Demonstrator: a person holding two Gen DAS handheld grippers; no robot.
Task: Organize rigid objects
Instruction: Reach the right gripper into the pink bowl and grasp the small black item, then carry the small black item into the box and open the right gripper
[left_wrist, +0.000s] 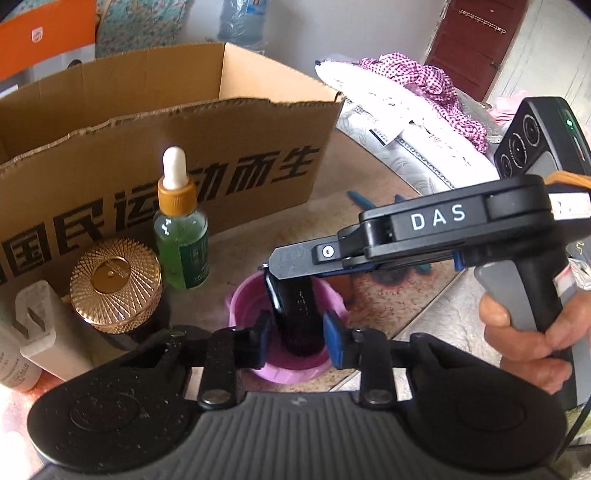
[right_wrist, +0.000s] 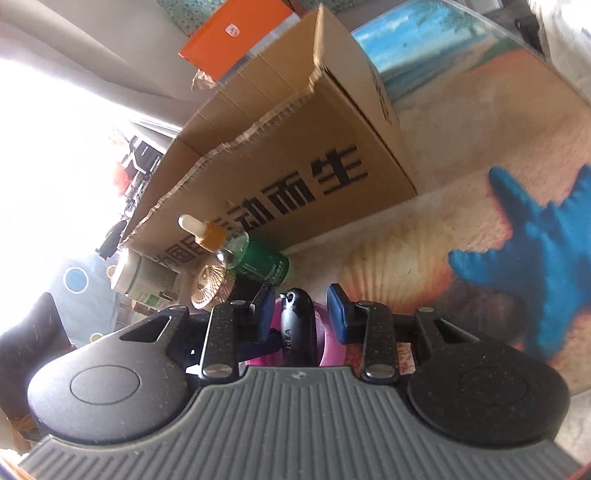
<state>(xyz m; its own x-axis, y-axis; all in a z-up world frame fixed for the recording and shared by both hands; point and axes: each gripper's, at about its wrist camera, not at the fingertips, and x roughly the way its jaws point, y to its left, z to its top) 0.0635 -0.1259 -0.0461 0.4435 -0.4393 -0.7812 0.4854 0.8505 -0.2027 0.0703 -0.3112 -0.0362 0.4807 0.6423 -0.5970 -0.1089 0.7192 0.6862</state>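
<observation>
A black oblong case (left_wrist: 297, 314) stands in a pink cup (left_wrist: 288, 369) on the table. My left gripper (left_wrist: 295, 341) is open, its blue pads either side of the case over the cup. My right gripper (left_wrist: 273, 275) reaches in from the right above the case's top; its own view shows its jaws apart (right_wrist: 301, 314) around the case (right_wrist: 297, 328) and the pink cup (right_wrist: 328, 350). A green dropper bottle (left_wrist: 181, 236), a gold-lidded jar (left_wrist: 116, 284) and a white tube (left_wrist: 37, 332) stand left of the cup.
An open cardboard box (left_wrist: 159, 155) with black lettering stands behind the bottles. Folded cloth and bedding (left_wrist: 406, 110) lie at the back right. The tablecloth shows a blue starfish print (right_wrist: 535, 258). An orange box (right_wrist: 229, 33) sits behind the cardboard box.
</observation>
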